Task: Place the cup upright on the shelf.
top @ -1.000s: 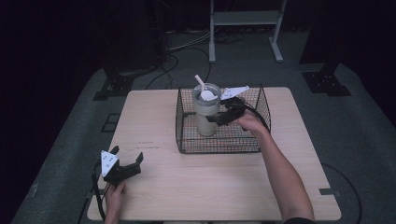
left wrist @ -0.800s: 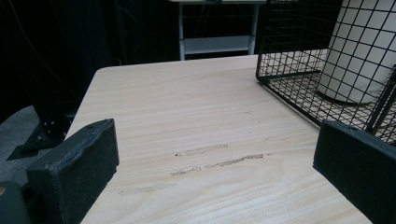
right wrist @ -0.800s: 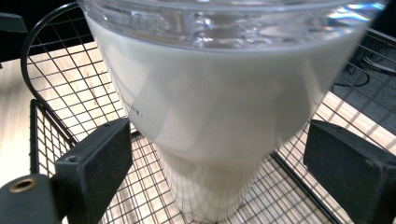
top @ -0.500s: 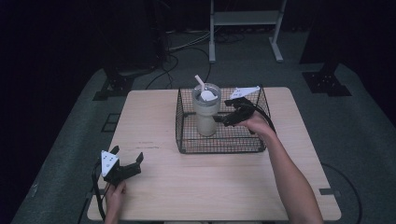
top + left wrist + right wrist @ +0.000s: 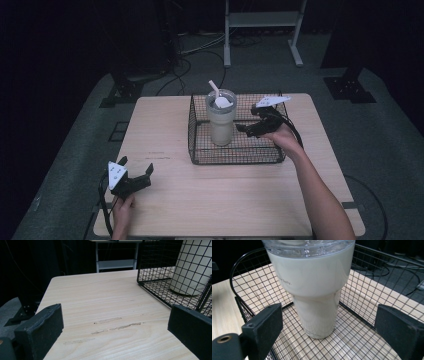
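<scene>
Wooden table (image 5: 215, 200): wire basket (image 5: 200, 145) walling tumbler (image 5: 221, 120); right gripper (image 5: 248, 129) open beside it. Left gripper (image 5: 136, 176) open, near corner. Small print legible in right gripper view.

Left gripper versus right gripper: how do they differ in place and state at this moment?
The left gripper sits low at the table's near corner, far from the cup; the right gripper is inside the basket, facing the cup. Both have open jaws holding nothing.

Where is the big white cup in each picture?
High view: the cup stands in the middle top, inside the wire basket.
Left gripper view: the cup sits at the top right corner, behind the mesh.
Right gripper view: the cup stands in the middle, large and close.
Shared landmark: the black wire basket around it.
</scene>
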`<action>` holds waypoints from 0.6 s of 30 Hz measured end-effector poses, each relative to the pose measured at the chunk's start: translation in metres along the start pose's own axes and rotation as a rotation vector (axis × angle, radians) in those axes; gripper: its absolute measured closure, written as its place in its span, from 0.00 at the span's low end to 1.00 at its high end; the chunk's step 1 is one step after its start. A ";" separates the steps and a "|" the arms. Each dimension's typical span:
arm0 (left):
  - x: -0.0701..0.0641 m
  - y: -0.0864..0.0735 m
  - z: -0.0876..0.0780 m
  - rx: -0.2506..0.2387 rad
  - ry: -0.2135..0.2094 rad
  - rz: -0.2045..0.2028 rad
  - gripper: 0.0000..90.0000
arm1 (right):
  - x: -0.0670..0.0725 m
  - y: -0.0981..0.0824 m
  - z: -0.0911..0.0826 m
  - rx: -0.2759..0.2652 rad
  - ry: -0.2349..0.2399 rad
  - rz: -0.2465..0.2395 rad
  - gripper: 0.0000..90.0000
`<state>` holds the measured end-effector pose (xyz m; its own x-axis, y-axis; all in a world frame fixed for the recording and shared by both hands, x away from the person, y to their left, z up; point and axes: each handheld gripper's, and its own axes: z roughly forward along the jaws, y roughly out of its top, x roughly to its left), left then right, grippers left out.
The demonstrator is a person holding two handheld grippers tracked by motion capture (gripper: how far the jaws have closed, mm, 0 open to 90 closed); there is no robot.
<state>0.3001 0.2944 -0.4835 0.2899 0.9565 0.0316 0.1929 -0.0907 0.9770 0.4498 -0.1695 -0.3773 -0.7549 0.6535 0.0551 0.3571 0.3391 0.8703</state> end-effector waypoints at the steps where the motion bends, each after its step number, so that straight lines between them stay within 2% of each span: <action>1: 0.000 0.000 0.000 -0.001 0.000 0.000 0.00 | 0.001 0.000 -0.001 0.001 -0.003 0.001 0.08; 18: 0.000 0.000 0.000 -0.001 -0.001 0.002 0.00 | 0.003 -0.001 -0.027 -0.007 -0.027 0.001 0.08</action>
<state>0.3002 0.2942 -0.4835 0.2914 0.9560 0.0331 0.1916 -0.0922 0.9771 0.4326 -0.1862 -0.3649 -0.7395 0.6717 0.0430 0.3536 0.3335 0.8739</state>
